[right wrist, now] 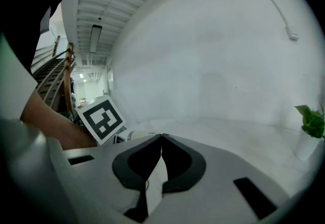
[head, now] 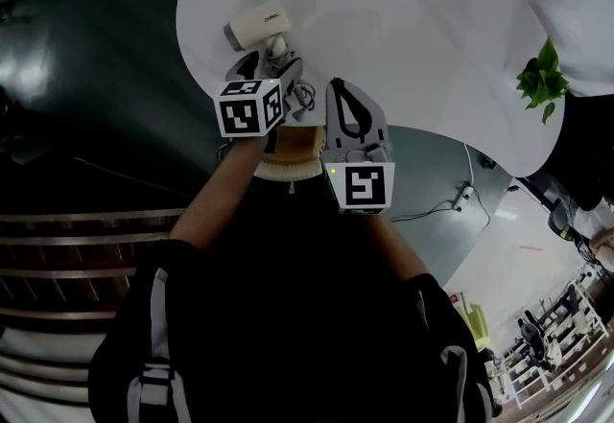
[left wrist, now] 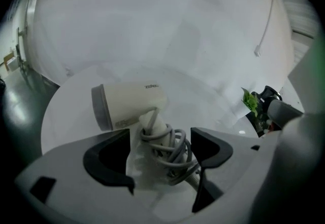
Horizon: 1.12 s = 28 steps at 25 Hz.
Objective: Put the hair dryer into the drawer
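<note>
Straddling the coiled cord (left wrist: 170,148) of the white hair dryer (left wrist: 129,104), lying by the surface's (head: 403,28) near-left edge, I am holding my left hand-held gripper (left wrist: 161,139) wide open; my right hand-held gripper (right wrist: 161,137) is hanging closed, empty.

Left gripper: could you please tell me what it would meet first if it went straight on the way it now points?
Most likely the grey cord coiled round the handle of the hair dryer, which lies dead ahead between the open tongs of the left gripper, on the table. Depth is uncertain.
</note>
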Motion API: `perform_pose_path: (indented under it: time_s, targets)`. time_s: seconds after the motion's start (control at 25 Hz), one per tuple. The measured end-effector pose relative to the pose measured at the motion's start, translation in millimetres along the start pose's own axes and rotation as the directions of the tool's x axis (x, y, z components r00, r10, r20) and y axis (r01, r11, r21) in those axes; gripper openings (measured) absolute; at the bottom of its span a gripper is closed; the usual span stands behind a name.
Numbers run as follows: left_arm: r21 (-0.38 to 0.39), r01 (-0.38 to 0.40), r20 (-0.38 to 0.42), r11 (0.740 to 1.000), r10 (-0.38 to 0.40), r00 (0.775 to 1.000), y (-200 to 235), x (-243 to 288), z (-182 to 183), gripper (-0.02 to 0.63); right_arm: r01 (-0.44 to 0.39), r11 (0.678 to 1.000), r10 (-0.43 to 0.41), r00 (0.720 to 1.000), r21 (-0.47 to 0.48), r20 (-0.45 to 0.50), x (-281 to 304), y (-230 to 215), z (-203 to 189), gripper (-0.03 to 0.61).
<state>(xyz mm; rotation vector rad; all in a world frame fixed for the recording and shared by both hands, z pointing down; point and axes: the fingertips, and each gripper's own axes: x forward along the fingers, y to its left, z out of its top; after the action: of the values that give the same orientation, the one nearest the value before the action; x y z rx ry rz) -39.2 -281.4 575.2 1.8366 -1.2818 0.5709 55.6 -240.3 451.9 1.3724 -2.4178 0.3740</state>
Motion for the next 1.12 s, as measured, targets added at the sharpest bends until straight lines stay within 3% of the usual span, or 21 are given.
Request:
perform_pose_path:
  time_s: [0.16, 0.32, 0.52, 0.68, 0.8, 0.96, 1.12]
  targets:
    - [-0.023, -0.028, -0.038, 0.999, 0.027, 0.999, -0.9, 8.8, -0.4, 0.371, 0.007, 1.0, -0.007, 0.998, 0.007, 0.068, 3.9, -4.7, 2.5, 0.023]
    - [-0.045, -0.061, -0.088, 0.997, 0.057, 0.995, -1.5, 18.9, -2.5, 0.371, 0.016, 1.0, -0.017, 0.998, 0.011, 0.068, 3.3, -6.0, 2.1, 0.023]
    - [0.013, -0.101, -0.106, 0.995, 0.101, 0.989, 1.2, 28.0, -5.3, 0.37, 0.029, 0.999, -0.031, 0.997, 0.024, 0.073, 1.9, -3.2, 2.6, 0.023]
    - [0.061, -0.056, -0.114, 0.997, 0.063, 0.991, -0.6, 26.9, -6.3, 0.359, 0.032, 0.999, -0.033, 0.997, 0.023, 0.073, 0.7, -1.3, 3.5, 0.023]
    - [0.151, 0.024, -0.172, 0.988, 0.002, 0.985, -7.3, 24.8, -12.8, 0.35, 0.029, 0.999, -0.031, 0.997, 0.026, 0.073, -1.1, -0.7, 2.0, 0.023]
    - [0.32, 0.16, -0.302, 0.934, -0.06, 0.951, -10.8, 16.1, -28.2, 0.347, 0.021, 0.999, -0.023, 0.997, 0.025, 0.075, -3.3, 3.7, 1.5, 0.023]
    - [0.469, 0.266, -0.447, 0.842, -0.033, 0.894, -7.0, 5.5, -47.0, 0.347, 0.019, 0.999, -0.022, 0.996, 0.029, 0.081, -7.1, 4.9, 0.5, 0.023]
